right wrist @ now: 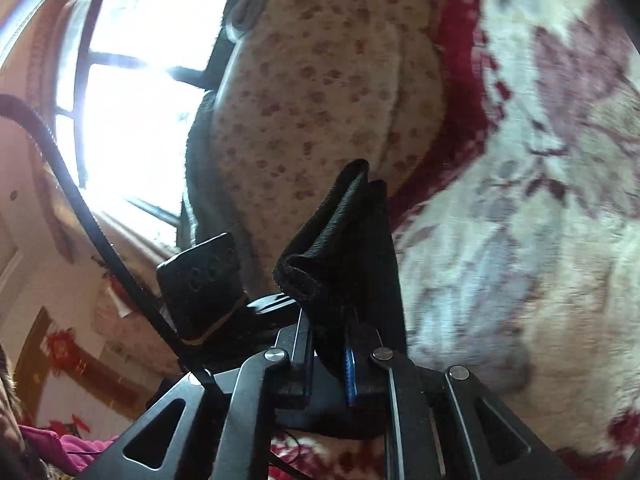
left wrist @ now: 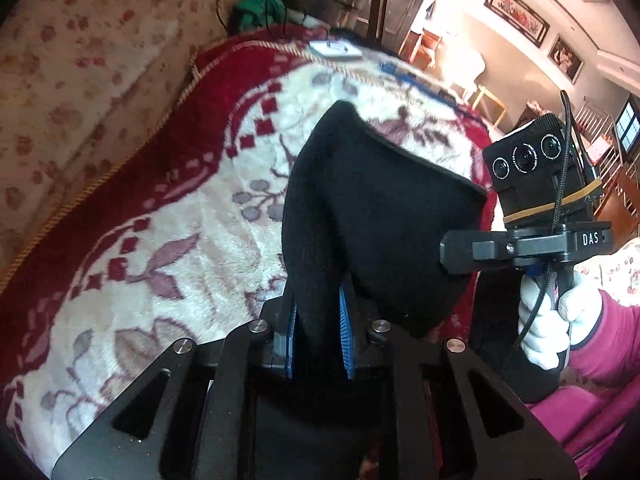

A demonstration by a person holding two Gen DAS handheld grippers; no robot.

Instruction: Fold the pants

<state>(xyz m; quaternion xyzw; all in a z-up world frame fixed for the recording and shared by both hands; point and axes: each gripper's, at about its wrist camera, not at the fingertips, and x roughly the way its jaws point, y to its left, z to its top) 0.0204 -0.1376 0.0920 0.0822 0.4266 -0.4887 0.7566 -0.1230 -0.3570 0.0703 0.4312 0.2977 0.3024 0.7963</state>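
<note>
Here, both grippers hold the black pants (left wrist: 372, 216) clear of the bed, w/ the cloth bunched between them. The left gripper (left wrist: 320, 336) is clamped on a thick fold, its blue pads (left wrist: 346, 340) pressing from either side; the right gripper (right wrist: 330, 360) is likewise closed on a hemmed edge whose open end sticks up just past the jaws. Two separate grips likely keep one end of the garment spread, so it can be laid over itself w/o twisting. In the left wrist view the right tool sits just right of the cloth, held by a white-gloved hand (left wrist: 548, 320) in a pink sleeve (left wrist: 608, 344). Below and to the left lies the red-and-cream blanket (left wrist: 160, 220), prob. the folding surface. A floral pillow (right wrist: 320, 92) rests at the far left edge of the blanket. The fold itself looks not yet made.
</note>
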